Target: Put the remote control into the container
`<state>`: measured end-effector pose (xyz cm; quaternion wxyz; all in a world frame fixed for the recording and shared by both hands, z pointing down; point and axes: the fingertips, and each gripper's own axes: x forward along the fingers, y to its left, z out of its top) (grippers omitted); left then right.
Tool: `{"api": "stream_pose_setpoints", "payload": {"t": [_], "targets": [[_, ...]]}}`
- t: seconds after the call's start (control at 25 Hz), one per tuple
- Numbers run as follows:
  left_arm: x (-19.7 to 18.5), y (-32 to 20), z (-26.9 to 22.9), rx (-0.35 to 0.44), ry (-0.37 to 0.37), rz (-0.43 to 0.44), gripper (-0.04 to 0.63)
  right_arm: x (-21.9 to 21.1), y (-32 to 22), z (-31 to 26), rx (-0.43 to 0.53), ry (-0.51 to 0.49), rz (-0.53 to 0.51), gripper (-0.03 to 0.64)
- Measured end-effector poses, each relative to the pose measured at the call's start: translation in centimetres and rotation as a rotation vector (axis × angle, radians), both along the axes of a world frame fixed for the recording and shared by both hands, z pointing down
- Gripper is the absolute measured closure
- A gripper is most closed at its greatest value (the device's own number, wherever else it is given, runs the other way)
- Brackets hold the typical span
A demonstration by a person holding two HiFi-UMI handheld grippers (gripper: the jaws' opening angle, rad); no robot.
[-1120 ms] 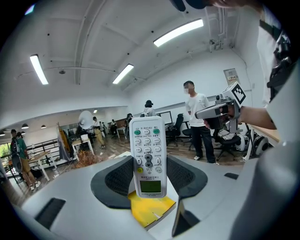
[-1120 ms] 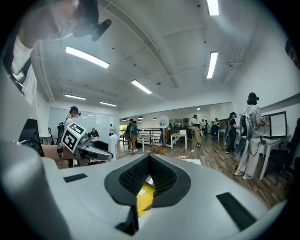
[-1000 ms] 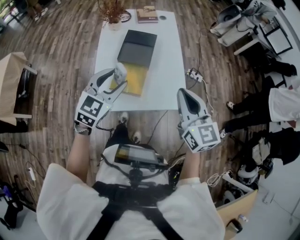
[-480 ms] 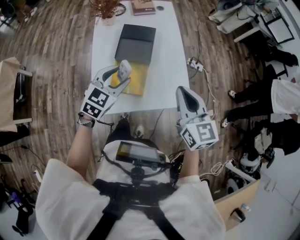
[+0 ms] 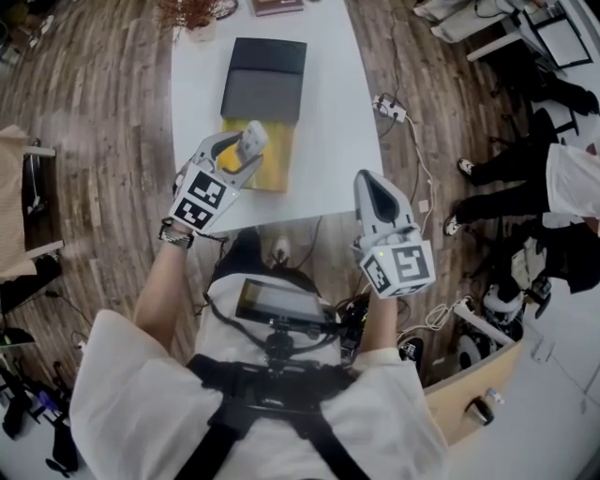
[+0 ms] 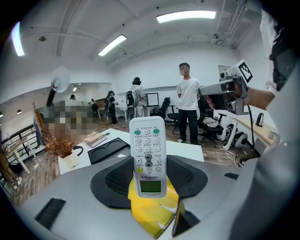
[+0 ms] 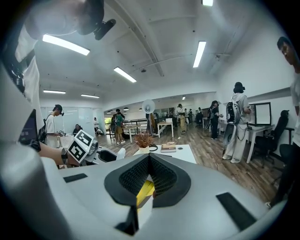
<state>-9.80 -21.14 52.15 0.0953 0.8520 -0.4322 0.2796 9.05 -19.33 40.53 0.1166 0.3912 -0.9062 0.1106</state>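
Remote control (image 6: 147, 157) status: clamped upright in our left tongs (image 5: 240, 157), with the buttons and little screen facing that gripper's camera and the pads squeezing its lower half from both sides. In the head view we hold it over the near left part of the yellow container (image 5: 270, 161), which lies on the white bench (image 5: 333, 131), so the remote isn't in there yet. A dark flat box (image 5: 264, 79) sits right against the container's far edge. Our right tongs (image 5: 375, 187) hang by the near right corner of the bench, off to the right of the container and well apart from it. Their pads are pressed together at the tips with nothing between them, just a sliver of yellow showing through the slot lower down. At the far end of the bench we see a pot of dried twigs (image 5: 192, 13) and a book (image 5: 277, 6). Wood floor (image 5: 103, 103) all round, and both gripper views show people standing about the room.
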Motion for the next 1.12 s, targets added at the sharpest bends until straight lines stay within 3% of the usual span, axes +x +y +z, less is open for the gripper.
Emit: {"api": "stream_pose_setpoints", "payload": {"t": [0.8,1.12], "targets": [[-0.6,-3.1,8.4,-0.173,-0.063,0.066,0.356,-2.0,-4.5,4.0,-0.106,-0.018,0.021,0.614],[-0.6,-3.7,11.0,-0.228,-0.145,0.084,0.356,-2.0,-5.4,5.0,-0.133,-0.023,0.022,0.614]]}}
